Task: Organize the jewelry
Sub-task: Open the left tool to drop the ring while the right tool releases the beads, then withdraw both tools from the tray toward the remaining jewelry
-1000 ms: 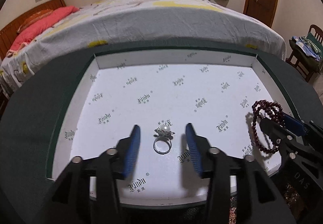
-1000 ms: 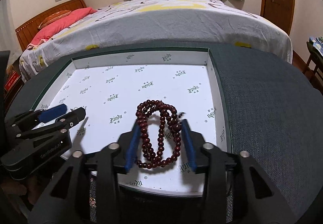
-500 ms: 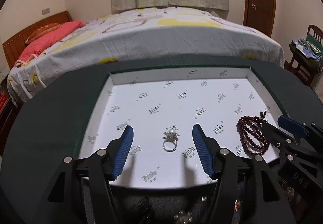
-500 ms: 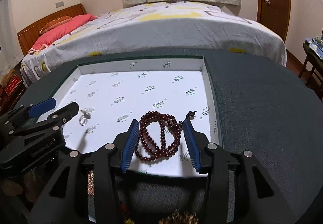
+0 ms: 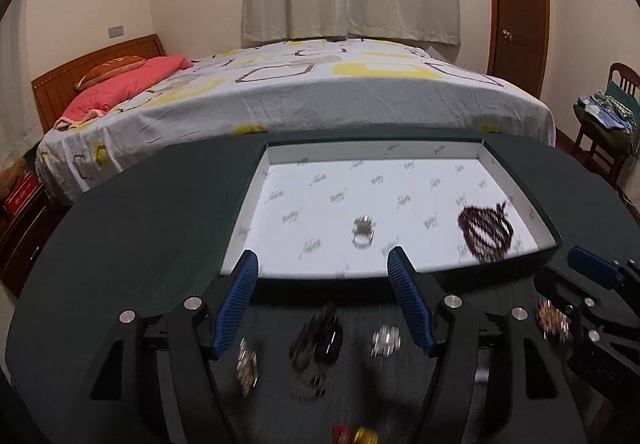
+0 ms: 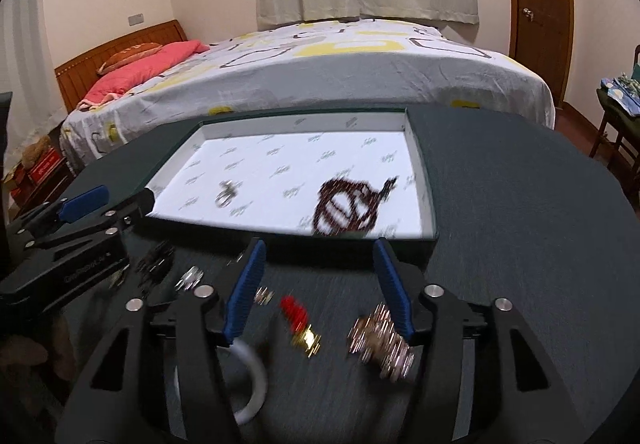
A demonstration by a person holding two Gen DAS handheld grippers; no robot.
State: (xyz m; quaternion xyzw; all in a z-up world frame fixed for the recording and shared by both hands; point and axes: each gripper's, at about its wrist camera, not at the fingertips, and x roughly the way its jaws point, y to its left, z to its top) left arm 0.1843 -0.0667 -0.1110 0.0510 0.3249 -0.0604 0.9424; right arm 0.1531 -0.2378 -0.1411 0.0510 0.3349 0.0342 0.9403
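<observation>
A white-lined tray (image 5: pixel 256 180) (image 6: pixel 420 172) sits on the dark table. A silver pearl ring (image 5: pixel 363 232) (image 6: pixel 225 194) and a dark red bead bracelet (image 5: pixel 486 230) (image 6: pixel 348 206) lie in it. My left gripper (image 5: pixel 322 300) is open and empty, pulled back in front of the tray, over blurred loose jewelry (image 5: pixel 318 340). My right gripper (image 6: pixel 318 288) is open and empty, also in front of the tray, above a red-and-gold piece (image 6: pixel 300 326) and a sparkly piece (image 6: pixel 380 340). Each gripper shows in the other's view (image 5: pixel 592 276) (image 6: pixel 84 204).
A white bangle (image 6: pixel 252 376) lies near the right gripper's left finger. More small pieces (image 5: pixel 386 340) lie on the dark table (image 6: pixel 520 204). A bed (image 5: pixel 320 96) stands beyond the table, a chair (image 5: pixel 612 116) with clothes at the right.
Both grippers have drawn back out of the tray, leaving the ring and bracelet lying inside. Loose jewelry in front of the tray has come into view.
</observation>
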